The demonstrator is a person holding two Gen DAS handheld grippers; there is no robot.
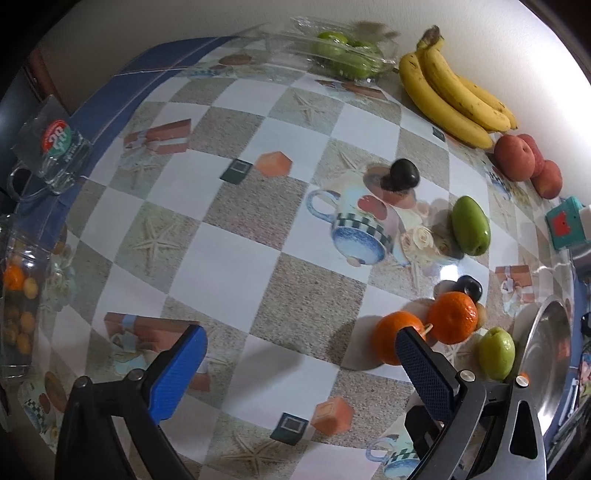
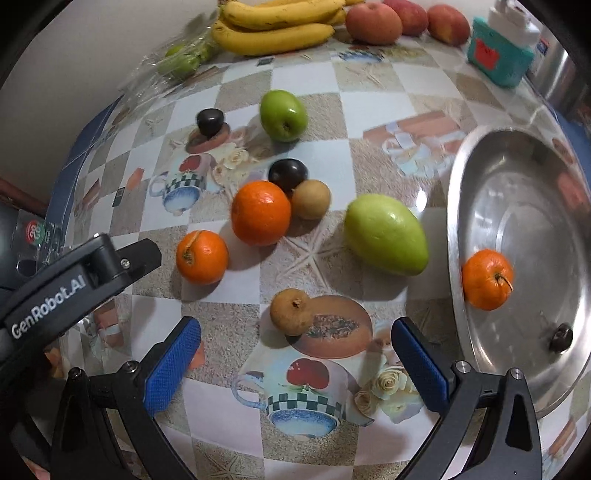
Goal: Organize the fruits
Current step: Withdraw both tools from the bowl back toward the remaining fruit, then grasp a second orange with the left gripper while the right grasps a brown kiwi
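**Inspector:** Nearest items first, right wrist view.

**Assistant:** The right hand-held gripper (image 2: 295,365) stands wide apart and holds nothing. Between its blue fingers (image 2: 173,363) lies a small brown fruit (image 2: 290,311) on the patterned surface (image 2: 240,288). At three o'clock sits the steel tray (image 2: 458,206), with one orange (image 2: 487,279) inside, against its near rim.

**Inspector:** Further out?

**Assistant:** A pale green fruit (image 2: 386,234) lies just beside the tray's rim. At eleven o'clock are two oranges (image 2: 202,257) (image 2: 260,213) near each other; the farther one touches a dark plum (image 2: 287,174) and a second brown fruit (image 2: 311,199). Beyond these are a green apple (image 2: 283,115) and another dark plum (image 2: 209,122).

**Inspector:** Far edge?

**Assistant:** Bananas (image 2: 273,26) and red apples (image 2: 373,23) lie at twelve o'clock along the wall.

**Inspector:** Left side?

**Assistant:** The left hand-held gripper (image 1: 301,354) is likewise spread wide and empty; its right finger overlaps an orange (image 1: 391,332) in view, contact undetermined.
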